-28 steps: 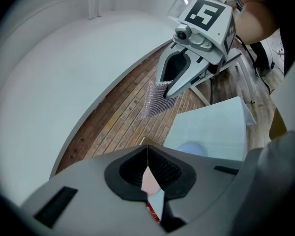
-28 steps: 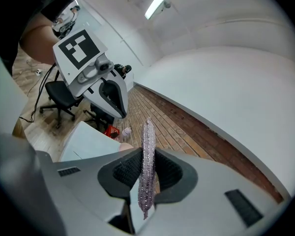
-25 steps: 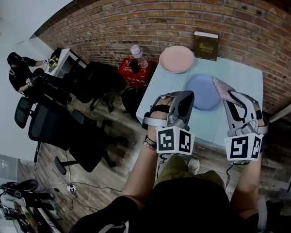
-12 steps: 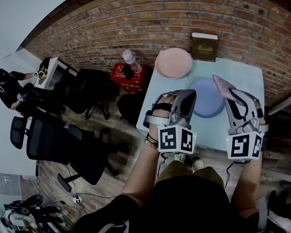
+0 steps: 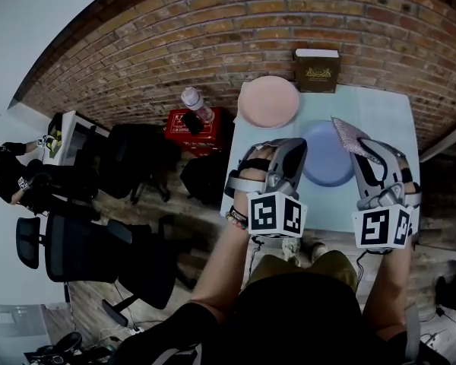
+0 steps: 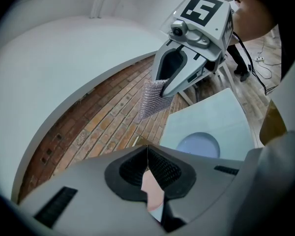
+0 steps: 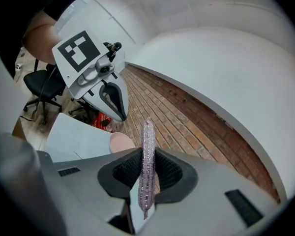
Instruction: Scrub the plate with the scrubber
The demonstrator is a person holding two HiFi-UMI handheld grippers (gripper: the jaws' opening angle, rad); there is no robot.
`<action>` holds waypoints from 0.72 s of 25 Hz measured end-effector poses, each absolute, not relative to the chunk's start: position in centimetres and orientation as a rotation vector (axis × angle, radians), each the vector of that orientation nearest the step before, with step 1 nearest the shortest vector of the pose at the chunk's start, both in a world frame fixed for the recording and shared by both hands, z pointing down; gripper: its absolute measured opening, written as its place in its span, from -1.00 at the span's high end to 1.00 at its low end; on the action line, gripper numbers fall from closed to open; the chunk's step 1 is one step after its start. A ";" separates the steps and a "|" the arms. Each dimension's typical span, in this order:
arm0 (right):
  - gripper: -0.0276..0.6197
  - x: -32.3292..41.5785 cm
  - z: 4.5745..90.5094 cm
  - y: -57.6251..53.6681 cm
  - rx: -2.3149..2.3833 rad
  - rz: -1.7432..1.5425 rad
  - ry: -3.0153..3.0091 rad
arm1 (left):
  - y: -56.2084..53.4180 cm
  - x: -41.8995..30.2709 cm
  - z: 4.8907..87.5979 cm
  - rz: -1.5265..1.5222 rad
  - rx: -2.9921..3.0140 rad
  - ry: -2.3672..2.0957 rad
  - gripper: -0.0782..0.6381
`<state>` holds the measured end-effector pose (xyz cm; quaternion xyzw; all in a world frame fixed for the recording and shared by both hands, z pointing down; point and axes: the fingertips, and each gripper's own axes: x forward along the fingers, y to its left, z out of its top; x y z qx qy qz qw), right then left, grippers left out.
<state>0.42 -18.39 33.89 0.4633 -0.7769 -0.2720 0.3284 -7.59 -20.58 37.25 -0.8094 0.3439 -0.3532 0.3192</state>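
Grey left tool [image 5: 285, 149], right tool [image 5: 362, 149], olive shorts [image 5: 319, 265]

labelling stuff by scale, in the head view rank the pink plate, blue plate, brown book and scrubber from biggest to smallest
1. pink plate and blue plate: these look alike, and the blue one is partly hidden, so they are not ranked against each other.
2. brown book
3. scrubber

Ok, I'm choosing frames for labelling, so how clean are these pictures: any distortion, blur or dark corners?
Head view: strong fisheye, the brick wall bows into an arc, but the blue plate looks sharp. Left gripper view: black corners, the wall curves too, light is even. Right gripper view: the same dark rim; the scrubber is crisp, its mesh visible.
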 end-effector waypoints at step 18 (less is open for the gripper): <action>0.65 1.5 35.5 -21.5 1.208 -0.669 -2.011 | -23.4 -6.6 40.7 -0.976 -2.206 0.875 0.72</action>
